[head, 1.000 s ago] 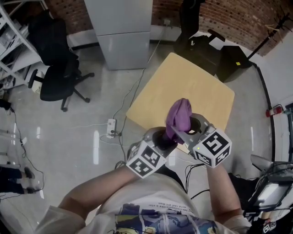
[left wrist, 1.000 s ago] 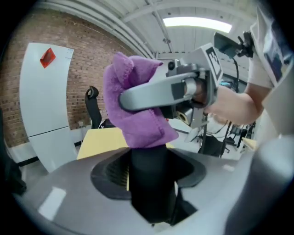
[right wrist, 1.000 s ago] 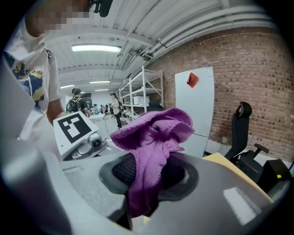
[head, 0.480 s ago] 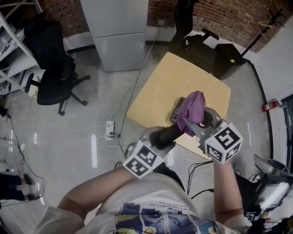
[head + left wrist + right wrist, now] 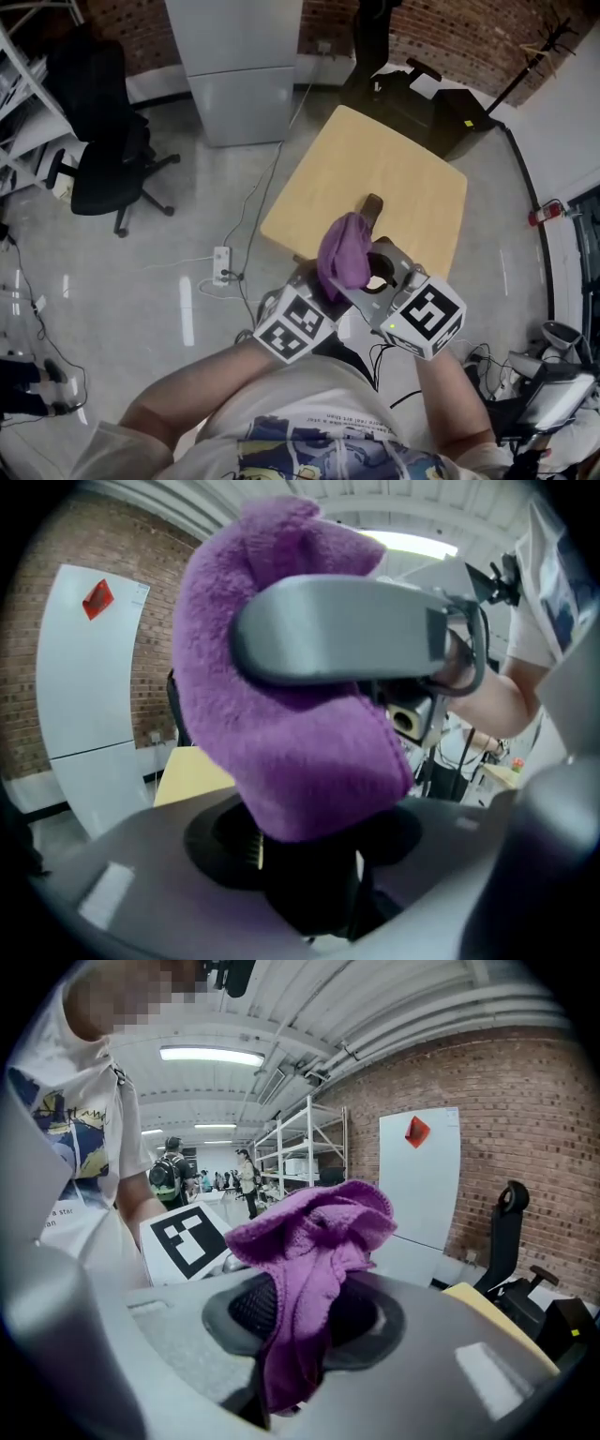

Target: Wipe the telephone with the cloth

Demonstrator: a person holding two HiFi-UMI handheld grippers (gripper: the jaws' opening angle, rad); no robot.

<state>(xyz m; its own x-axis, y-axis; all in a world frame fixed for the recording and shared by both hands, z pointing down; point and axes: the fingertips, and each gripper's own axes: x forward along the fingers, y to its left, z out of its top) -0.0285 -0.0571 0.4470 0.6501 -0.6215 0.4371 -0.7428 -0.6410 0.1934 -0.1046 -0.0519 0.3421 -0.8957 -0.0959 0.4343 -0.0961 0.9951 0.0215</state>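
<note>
No brand or readable writing shows: the marker cubes (image 5: 293, 325) on both tools carry only black and white squares, the print on the person's shirt (image 5: 309, 441) is too small to read, and the red diamond label (image 5: 97, 598) on the white cabinet (image 5: 89, 696) beyond the table (image 5: 394, 159) is a blur. The cloth (image 5: 344, 253) is purple, thick and fuzzy, bunched into a soft lump above the table's near edge. The right gripper (image 5: 286, 1387) has its jaws closed on a hanging fold of it. The left gripper (image 5: 314, 902) grips the telephone (image 5: 372, 204), a dark, narrow handset that reaches out over the near part of the table. The cloth lies against the handset and covers most of it; in the head view only its far end shows past the cloth. In the left gripper view the handset is a black shape low between the grey jaws, too dark to make out, with the cloth filling the middle
</note>
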